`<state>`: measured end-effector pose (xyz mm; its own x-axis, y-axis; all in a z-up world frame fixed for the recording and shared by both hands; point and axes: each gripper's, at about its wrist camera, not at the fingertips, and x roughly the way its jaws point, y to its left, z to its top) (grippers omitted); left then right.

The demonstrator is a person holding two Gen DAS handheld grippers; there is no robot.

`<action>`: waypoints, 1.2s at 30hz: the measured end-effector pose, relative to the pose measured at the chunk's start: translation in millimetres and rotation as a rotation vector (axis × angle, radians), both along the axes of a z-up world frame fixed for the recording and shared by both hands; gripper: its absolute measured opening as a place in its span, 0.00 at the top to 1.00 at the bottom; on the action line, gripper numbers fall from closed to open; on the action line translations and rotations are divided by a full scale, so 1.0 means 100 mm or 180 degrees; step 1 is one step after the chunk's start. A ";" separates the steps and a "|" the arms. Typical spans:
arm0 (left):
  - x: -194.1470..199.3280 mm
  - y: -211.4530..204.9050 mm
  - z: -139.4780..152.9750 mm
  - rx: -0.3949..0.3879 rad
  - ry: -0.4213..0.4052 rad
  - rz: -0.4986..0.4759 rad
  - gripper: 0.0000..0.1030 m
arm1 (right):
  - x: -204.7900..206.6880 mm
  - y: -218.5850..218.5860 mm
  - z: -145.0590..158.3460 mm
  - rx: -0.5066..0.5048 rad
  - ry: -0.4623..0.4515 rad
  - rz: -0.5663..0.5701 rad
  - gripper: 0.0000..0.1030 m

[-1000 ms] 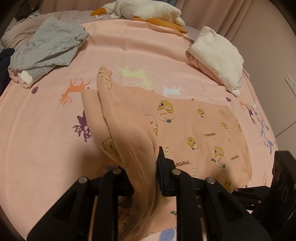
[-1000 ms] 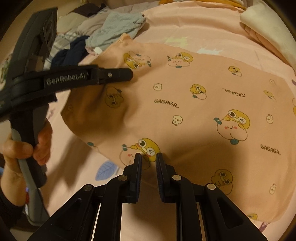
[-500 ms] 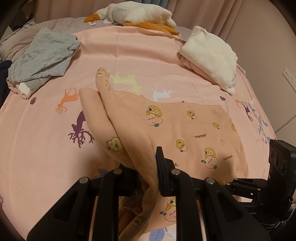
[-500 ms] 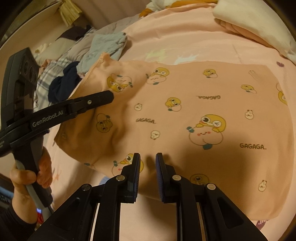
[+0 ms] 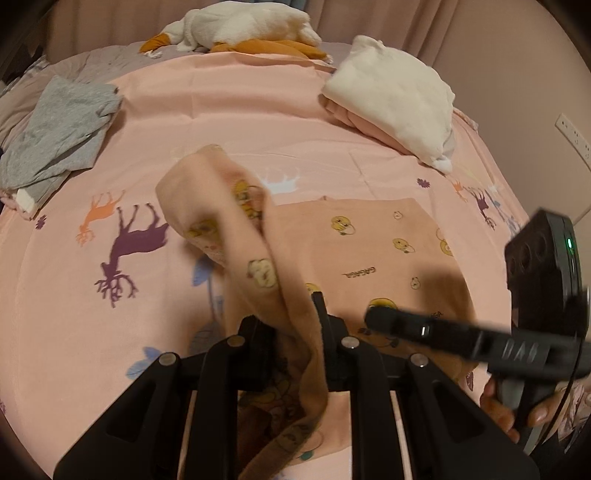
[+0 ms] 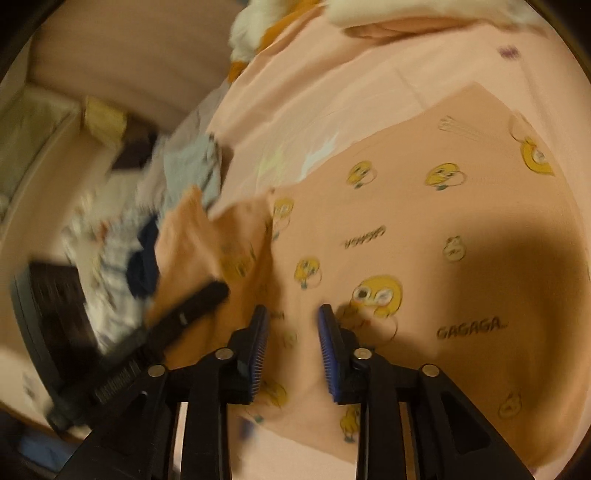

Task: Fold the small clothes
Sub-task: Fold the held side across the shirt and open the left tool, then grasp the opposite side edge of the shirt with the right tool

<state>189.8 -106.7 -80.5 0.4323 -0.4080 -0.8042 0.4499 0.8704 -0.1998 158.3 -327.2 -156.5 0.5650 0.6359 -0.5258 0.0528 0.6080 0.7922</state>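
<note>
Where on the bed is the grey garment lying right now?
In the left wrist view, the grey garment lies crumpled at the far left of the pink bedsheet, left of the white plush toy and well apart from the peach duck-print garment.

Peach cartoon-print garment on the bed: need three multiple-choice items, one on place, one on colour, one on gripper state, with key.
1. Where does the folded white fleece garment lie relative to the peach cartoon-print garment?
A. On the far right part of the pink animal-print bedsheet
B. Under the peach garment
C. Between the left gripper's fingers

2. What colour is the crumpled garment at the far left of the sheet?
A. Red
B. Grey
C. Green

3. How does the left gripper stand?
A. Open above bare sheet
B. Shut on a lifted fold of the peach garment
C. Shut on the white plush toy

Key: 1 A, it sits beyond the peach garment near the sheet's right edge. 2 B, plain grey fabric. 3 B, peach cloth runs up between its fingers.
</note>
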 end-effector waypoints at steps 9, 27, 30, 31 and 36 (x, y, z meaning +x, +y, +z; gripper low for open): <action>-0.02 -0.31 -0.22 -0.0099 0.0294 -0.0143 0.64 | 0.08 -0.18 -0.11 0.0650 0.0061 -0.0186 0.48; -0.32 0.35 -0.23 -0.0334 0.0338 0.0078 0.44 | 0.25 -0.01 -0.08 0.0048 0.0201 -0.0083 0.42; -0.32 0.44 -0.26 -0.0349 0.0370 0.0149 0.44 | 0.32 0.08 -0.05 -0.0149 0.0134 -0.0055 0.42; -0.32 0.47 -0.27 -0.0368 0.0388 0.0172 0.44 | 0.34 0.11 -0.04 -0.0202 0.0101 -0.0027 0.42; -0.30 0.56 -0.28 -0.0420 0.0423 0.0249 0.44 | 0.41 0.22 -0.04 -0.0515 -0.0025 0.0057 0.59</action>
